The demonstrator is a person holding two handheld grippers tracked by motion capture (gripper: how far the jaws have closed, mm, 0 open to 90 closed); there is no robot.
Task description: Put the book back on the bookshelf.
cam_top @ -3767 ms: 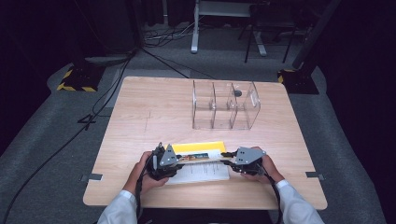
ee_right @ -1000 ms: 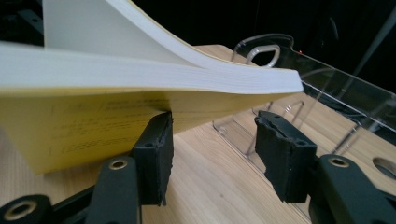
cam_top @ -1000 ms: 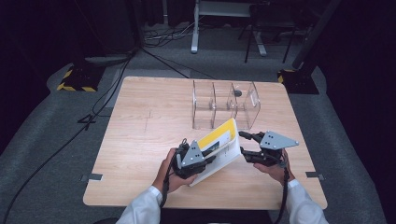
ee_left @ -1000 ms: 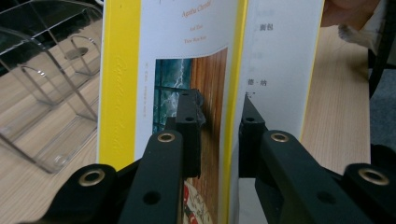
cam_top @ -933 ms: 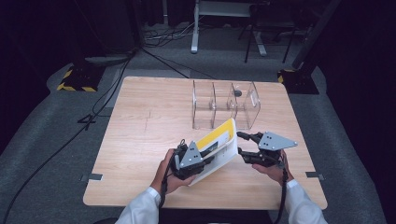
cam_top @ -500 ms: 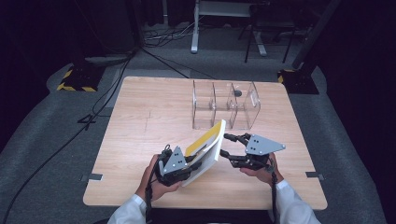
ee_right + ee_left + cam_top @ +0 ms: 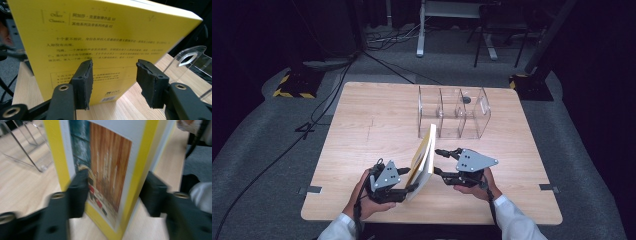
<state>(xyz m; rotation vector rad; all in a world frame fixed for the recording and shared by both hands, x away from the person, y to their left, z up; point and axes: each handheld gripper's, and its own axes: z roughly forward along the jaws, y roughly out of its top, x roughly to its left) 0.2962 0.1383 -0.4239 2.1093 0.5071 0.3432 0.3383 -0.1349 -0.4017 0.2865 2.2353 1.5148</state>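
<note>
Standing a yellow paperback on edge between two grippers

Standing nearly upright on the wooden table (image 7: pixel 362 125), the yellow paperback book (image 7: pixel 424 157) is resting on its lower edge between the two hand-held tools. Just in front of the left gripper (image 7: pixel 408 187), the book's picture cover (image 7: pixel 105 170) is sitting between the black jaws; those jaws have just been opening, and now they are standing apart around the book's lower corner, the far one clear of the spine side, the near one so close to the cover that I cannot tell whether it is touching. On the book's other side, the right gripper (image 7: pixel 438 161) is pointing at the back cover (image 7: pixel 100 37), which is facing the jaws square-on, with printed text and a barcode low down. Its jaws are standing apart with the pads short of the cover, gripping nothing. Beyond the right gripper's tips, the clear acrylic divider rack (image 7: pixel 454 112) is standing farther back on the table, apart from the book.
</note>
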